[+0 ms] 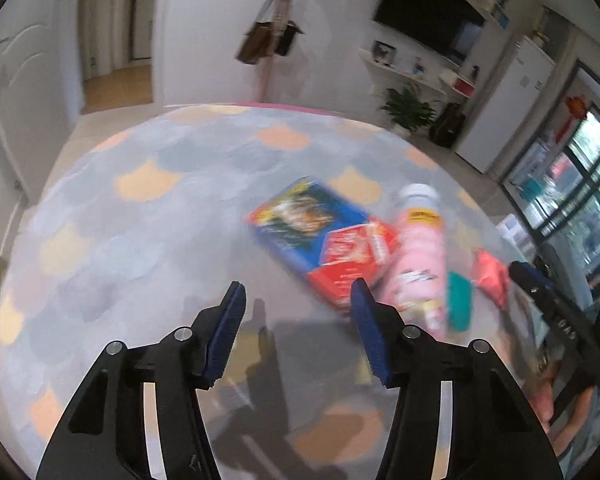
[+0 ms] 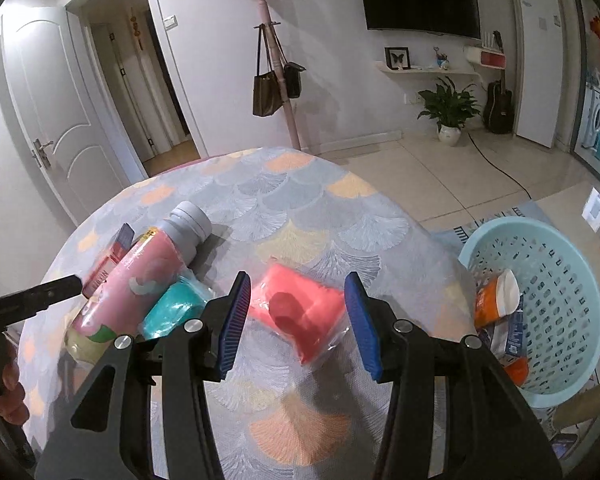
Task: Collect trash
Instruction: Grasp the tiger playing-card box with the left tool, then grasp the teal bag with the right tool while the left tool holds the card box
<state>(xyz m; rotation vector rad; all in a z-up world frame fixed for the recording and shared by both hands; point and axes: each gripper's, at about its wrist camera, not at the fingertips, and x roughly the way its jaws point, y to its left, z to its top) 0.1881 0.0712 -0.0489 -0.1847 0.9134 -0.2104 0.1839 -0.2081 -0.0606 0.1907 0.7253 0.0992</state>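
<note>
Trash lies on a round table with a scalloped cloth. A red-pink wrapped packet lies between the fingers of my open right gripper, just ahead. Left of it lie a teal packet, a pink bottle with a grey cap, and a red box. In the blurred left wrist view, my open, empty left gripper hovers over the cloth; a blue box, the red box and the pink bottle lie ahead to the right.
A light blue laundry basket stands on the floor right of the table and holds an orange bottle and other packets. A coat stand with bags, a potted plant and a door lie beyond.
</note>
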